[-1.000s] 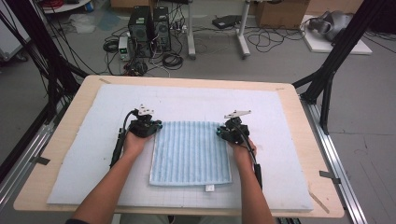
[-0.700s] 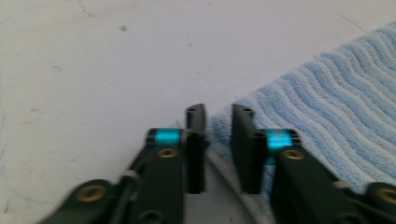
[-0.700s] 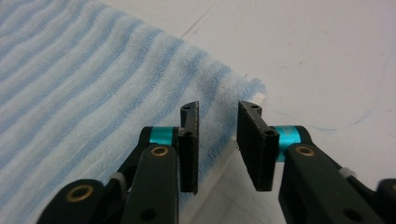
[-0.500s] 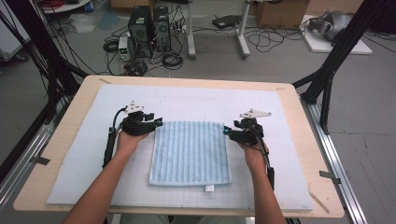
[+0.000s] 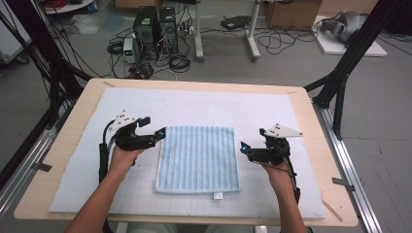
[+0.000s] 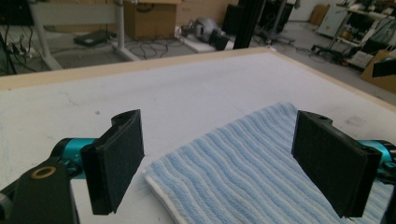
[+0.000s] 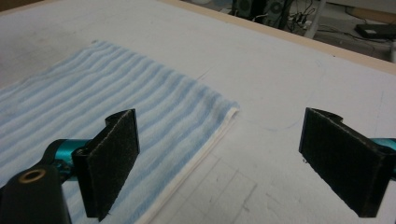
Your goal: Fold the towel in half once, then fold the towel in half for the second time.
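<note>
We hold the left gripper (image 5: 159, 132) and right gripper (image 5: 243, 146) either side of the folded blue striped towel (image 5: 198, 158), jaws just opened wide, grasping nothing

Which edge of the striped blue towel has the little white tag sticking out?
The near edge of the towel, closest to the person: the white tag pokes out there, toward its right corner. The other three edges are plain.
</note>
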